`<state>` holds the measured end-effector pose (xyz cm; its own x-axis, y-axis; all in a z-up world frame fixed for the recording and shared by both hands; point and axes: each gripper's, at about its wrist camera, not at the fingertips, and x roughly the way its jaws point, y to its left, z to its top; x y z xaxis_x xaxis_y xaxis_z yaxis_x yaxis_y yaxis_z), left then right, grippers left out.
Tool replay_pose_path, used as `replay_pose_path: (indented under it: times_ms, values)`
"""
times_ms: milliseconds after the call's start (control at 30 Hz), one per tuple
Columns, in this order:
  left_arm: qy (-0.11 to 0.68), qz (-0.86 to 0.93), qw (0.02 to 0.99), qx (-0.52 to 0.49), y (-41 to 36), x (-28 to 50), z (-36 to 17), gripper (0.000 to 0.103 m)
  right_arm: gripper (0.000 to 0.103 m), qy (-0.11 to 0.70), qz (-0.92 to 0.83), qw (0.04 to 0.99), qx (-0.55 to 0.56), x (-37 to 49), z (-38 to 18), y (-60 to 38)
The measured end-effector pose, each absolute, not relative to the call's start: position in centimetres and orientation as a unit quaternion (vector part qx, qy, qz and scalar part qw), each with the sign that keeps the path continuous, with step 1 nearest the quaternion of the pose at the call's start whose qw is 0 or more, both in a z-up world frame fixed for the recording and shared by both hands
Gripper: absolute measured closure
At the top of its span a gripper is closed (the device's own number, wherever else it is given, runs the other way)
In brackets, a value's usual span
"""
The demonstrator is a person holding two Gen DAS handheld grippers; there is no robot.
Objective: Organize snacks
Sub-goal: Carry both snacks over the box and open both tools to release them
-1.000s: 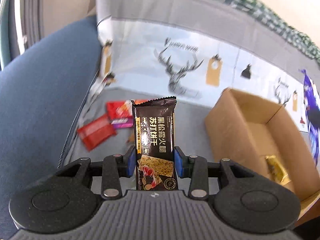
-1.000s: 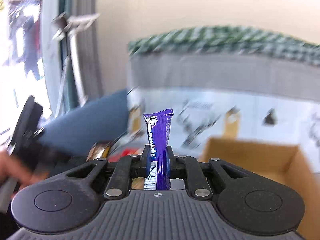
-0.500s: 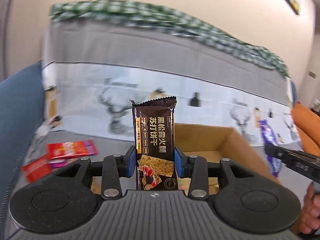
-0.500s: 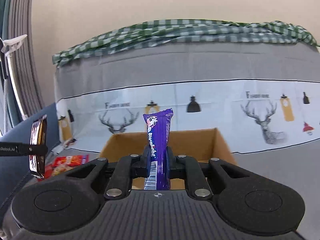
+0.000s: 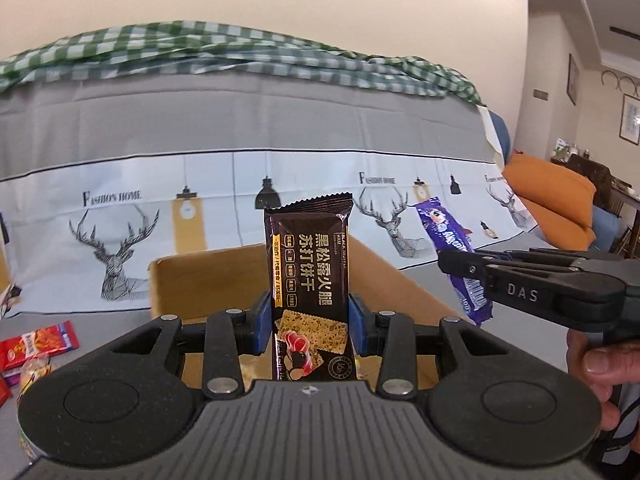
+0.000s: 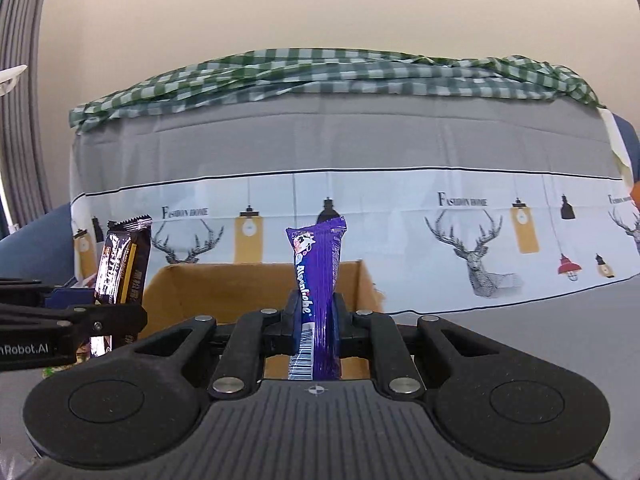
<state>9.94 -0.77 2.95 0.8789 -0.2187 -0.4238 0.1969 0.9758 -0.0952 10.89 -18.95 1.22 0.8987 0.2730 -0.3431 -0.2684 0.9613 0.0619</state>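
Both grippers (image 5: 310,320) (image 6: 316,316) clamp snacks (image 5: 310,276) (image 6: 318,280) before box (image 6: 224,284).

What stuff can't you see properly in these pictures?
- Inside of the cardboard box: both views, hidden by its front wall and the grippers.
- Bottom of the black cracker pack: left view, behind the left gripper.
- Red snack packets: left view, cut off by the edge.

The left gripper (image 5: 309,316) hid most of the cardboard box (image 5: 192,276) floor. The black cracker packet (image 5: 310,280) ran out of sight below the jaws. Red snack packets (image 5: 38,344) were cut by the left edge, their print unreadable.
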Motion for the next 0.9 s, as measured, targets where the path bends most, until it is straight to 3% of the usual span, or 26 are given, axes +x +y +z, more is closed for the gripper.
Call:
replay_pose_path:
  times_ms: [900]
  values:
    - [0.218,-0.111,0.969,-0.033,-0.43,9.29,3.07,0.061,0.088,0.17,0.144,0.975,0.001,10.72,1.08,-18.84]
